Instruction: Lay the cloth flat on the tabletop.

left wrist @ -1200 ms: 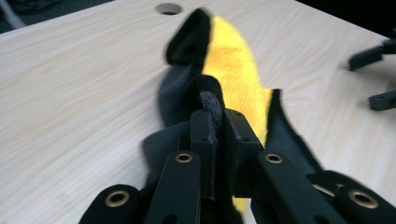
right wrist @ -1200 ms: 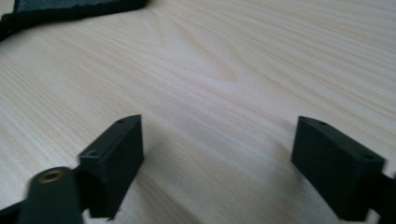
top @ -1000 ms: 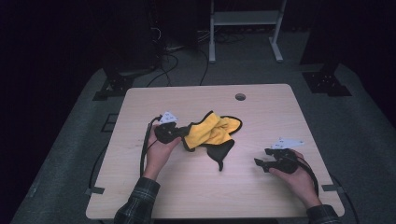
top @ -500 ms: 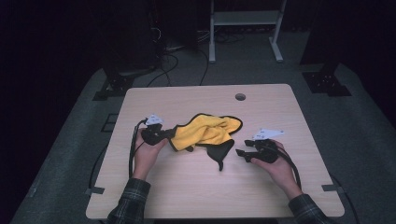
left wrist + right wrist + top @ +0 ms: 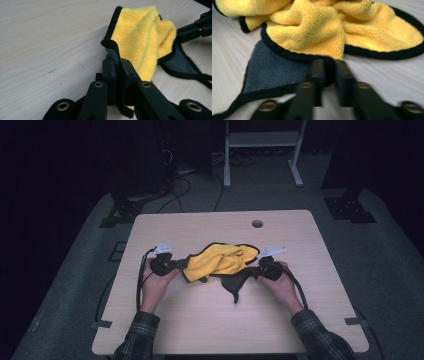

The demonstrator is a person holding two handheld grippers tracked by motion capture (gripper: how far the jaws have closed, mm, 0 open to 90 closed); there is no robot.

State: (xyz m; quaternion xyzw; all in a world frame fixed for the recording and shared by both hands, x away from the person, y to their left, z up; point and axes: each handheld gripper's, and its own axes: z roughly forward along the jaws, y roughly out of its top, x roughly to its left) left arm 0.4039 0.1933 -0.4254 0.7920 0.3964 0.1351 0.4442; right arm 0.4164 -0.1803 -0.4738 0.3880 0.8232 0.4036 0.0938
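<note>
A cloth (image 5: 222,262), yellow on one face and dark grey on the other with black edging, lies crumpled near the middle of the table (image 5: 210,325), stretched a little between the two grippers. In the high view its yellow side faces up, and a grey corner trails toward the person's side.

The left gripper (image 5: 172,265) holds the cloth's left end. In the left gripper view (image 5: 115,65) its jaws are pressed together on the black-edged rim, with the yellow pile rising just beyond them and the grey underside showing at the pinch.

The right gripper (image 5: 257,268) is at the cloth's right end. Its jaws have just been closing; in the right gripper view (image 5: 329,68) they stand close together with the black edge between them, where the yellow fold meets the grey flap, so they clamp the cloth's rim.

A hand is behind each gripper, with plaid sleeves coming in from the bottom edge. A cable (image 5: 138,282) loops from the left gripper across the table. A small round hole (image 5: 257,224) sits in the tabletop, well beyond the cloth.
</note>
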